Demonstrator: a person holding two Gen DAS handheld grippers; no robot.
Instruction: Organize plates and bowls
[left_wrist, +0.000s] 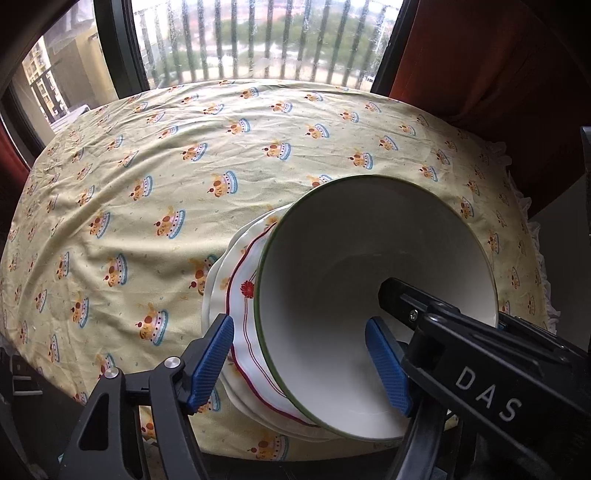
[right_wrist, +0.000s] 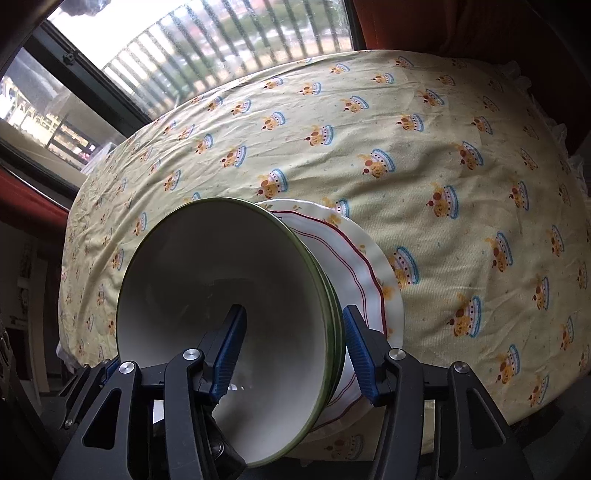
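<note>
A white bowl with a green rim (left_wrist: 354, 236) sits stacked on white plates (left_wrist: 240, 295), one with red trim and a flower, near the table's front edge. My left gripper (left_wrist: 299, 362) straddles the near left of the stack, one blue pad outside the plates, one inside the bowl; the jaws look open with gaps. In the right wrist view, nested green-rimmed bowls (right_wrist: 221, 273) sit on the plates (right_wrist: 365, 266). My right gripper (right_wrist: 295, 354) straddles the bowls' right wall, pads close to it. The right gripper's black body (left_wrist: 461, 354) reaches into the bowl.
The table is covered by a wrinkled yellow cloth (left_wrist: 184, 166) printed with cakes. A window with railing (left_wrist: 258, 40) stands behind the table. Red curtains (left_wrist: 480, 55) hang at the right. The cloth's frilled edge (left_wrist: 535, 236) marks the right side.
</note>
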